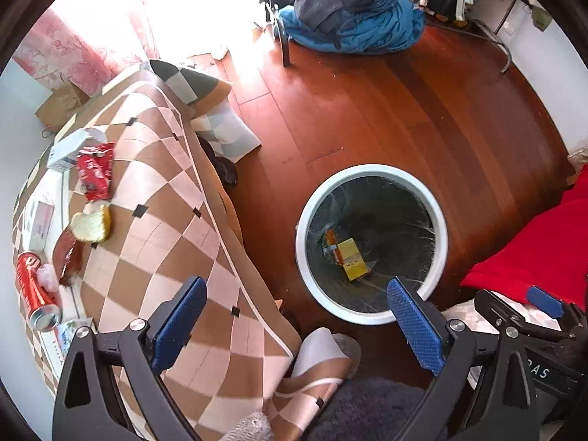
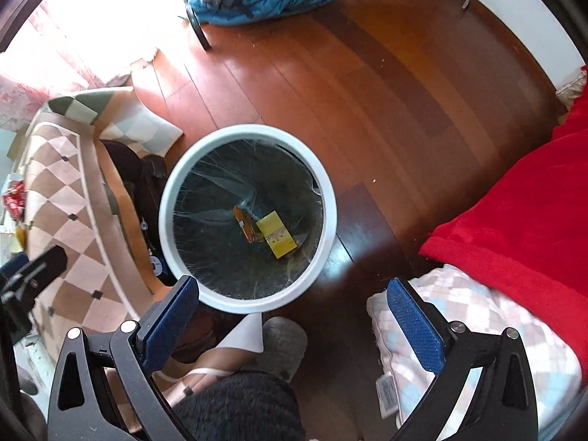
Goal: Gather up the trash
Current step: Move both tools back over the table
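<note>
The trash bin [image 1: 371, 244] stands on the wooden floor [image 1: 386, 110], white-rimmed and lined with a dark bag, just off the edge of the desk [image 1: 165, 202] with the checkered cloth. At its bottom you can see a yellow box [image 1: 354, 259] with an orange wrapper [image 1: 329, 244] touching it at its 10 o'clock side, so part of the job looks done.

What is left, as far as you can judge, lies on the desk at the bin's 9 o'clock in the left wrist view: a red snack wrapper [image 1: 94, 171] beside a white carton [image 1: 70, 150], a slice of bread [image 1: 92, 225], a dark red packet [image 1: 68, 262] just under it, and a red soda can [image 1: 36, 290] on its side with a crumpled tissue [image 1: 47, 279] against it. Whether the bread counts as trash you cannot tell from here.

Your left gripper [image 1: 297, 325] is spread wide with nothing between its blue pads, hanging over the desk's edge with the bin at its 1 o'clock. Your right gripper [image 2: 294, 321] is likewise spread and empty, poised above the bin's near rim [image 2: 235, 303]. A red blanket [image 2: 514, 213] lies at the bin's 3 o'clock, and a blue bundle of clothes [image 1: 352, 22] sits well apart at 12 o'clock.

The desk items are your likely next targets; the can may roll when nudged.
</note>
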{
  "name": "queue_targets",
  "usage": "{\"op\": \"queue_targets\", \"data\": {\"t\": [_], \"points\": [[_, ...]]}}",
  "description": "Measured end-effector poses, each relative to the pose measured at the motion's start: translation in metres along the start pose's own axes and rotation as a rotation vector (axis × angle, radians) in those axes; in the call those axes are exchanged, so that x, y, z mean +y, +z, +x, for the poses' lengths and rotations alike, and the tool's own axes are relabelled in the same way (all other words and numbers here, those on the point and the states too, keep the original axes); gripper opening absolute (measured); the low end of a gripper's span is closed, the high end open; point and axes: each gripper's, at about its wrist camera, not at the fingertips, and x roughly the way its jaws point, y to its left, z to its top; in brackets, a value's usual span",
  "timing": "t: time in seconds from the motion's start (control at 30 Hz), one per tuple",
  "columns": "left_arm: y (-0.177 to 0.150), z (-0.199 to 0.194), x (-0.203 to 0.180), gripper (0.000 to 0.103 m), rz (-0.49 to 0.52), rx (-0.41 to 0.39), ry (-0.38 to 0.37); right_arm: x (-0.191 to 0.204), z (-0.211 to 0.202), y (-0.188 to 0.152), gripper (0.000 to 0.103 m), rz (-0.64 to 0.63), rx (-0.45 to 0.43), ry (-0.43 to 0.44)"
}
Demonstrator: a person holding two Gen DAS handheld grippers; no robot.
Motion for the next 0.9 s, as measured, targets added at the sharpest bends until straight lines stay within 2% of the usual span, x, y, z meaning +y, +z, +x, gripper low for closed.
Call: {"op": "queue_targets", "data": {"t": [0.33,0.47,0.53,0.6,0.7,0.8,0.9], "points": [[-0.023,-0.071,0.01,0.1,-0.021,-0.091,-0.03,0.014,-0.088,-0.027,0.103,-0.014,-0.123,0.031],[-0.033,-0.115,0.036,0.1,-0.063,-0.159,-0.019,0.03,-0.128,-0.037,0.103,-0.025,-0.177,0.108],[-0.041,-0.134,0.056,0.1,-0.098,-0.193,-0.009,0.051,-0.152,-0.041,0.103,-0.081,-0.203,0.134],[-0.054,-0.147,0.087,0.1,-0.143,-0.22,0.024,0.082,-0.168,-0.046,0.103,-0.172,-0.217,0.16],[-0.083,-0.15,0.142,0.1,-0.239,-0.218,0.086,0.143,-0.18,-0.055,0.103,-0.347,-0.208,0.18],[-0.12,-0.132,0.198,0.1,-0.34,-0.172,0.177,0.216,-0.173,-0.071,0.103,-0.555,-0.18,0.171],[-0.166,-0.091,0.255,0.1,-0.453,-0.076,0.239,0.29,-0.15,-0.093,0.103,-0.758,-0.14,0.143]]}}
